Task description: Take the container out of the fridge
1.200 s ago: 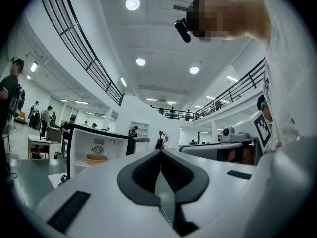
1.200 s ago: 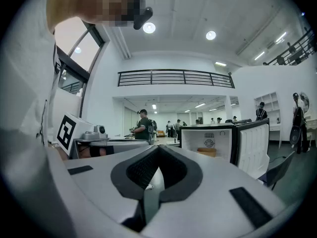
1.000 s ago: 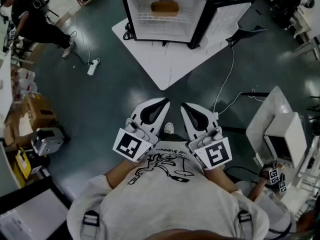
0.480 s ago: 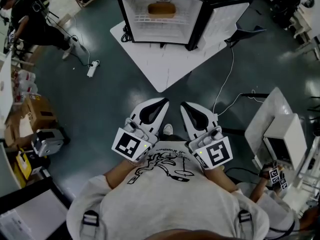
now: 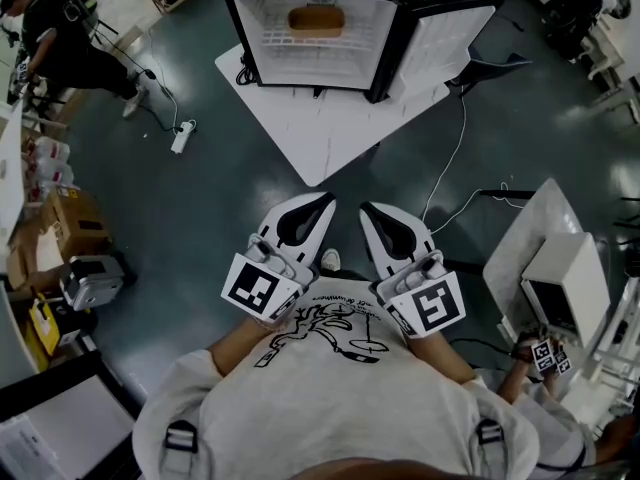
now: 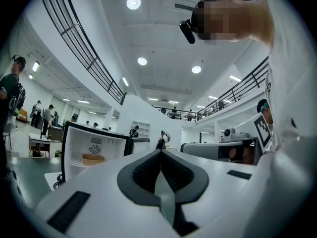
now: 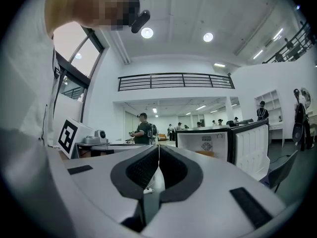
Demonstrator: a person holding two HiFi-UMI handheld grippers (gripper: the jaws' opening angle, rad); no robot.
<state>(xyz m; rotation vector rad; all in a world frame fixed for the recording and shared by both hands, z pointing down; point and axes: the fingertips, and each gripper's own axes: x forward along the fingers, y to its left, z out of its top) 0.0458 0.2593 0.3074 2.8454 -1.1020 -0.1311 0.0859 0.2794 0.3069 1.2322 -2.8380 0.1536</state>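
Note:
A small black fridge (image 5: 238,38) stands on the floor ahead with its door (image 5: 447,40) swung open to the right. A tan container (image 5: 316,20) lies on the upper wire shelf inside. My left gripper (image 5: 326,201) and right gripper (image 5: 364,208) are held side by side close to my chest, far short of the fridge, both shut with nothing between their jaws. The left gripper view has the fridge (image 6: 67,152) and container (image 6: 93,158) at its lower left, beyond the gripper (image 6: 161,150). The right gripper view shows the gripper (image 7: 158,147), fridge (image 7: 177,144), container (image 7: 207,153) and door (image 7: 252,148).
The fridge sits on a white floor board (image 5: 320,133). A power strip (image 5: 181,136) and a cable (image 5: 455,158) lie on the dark floor. Cardboard boxes (image 5: 70,223) line the left, a white machine (image 5: 565,268) stands at the right, a person (image 5: 70,38) at far left.
In the head view the fridge has drifted a little up and to the left. Both grippers stay shut in the same place by my chest.

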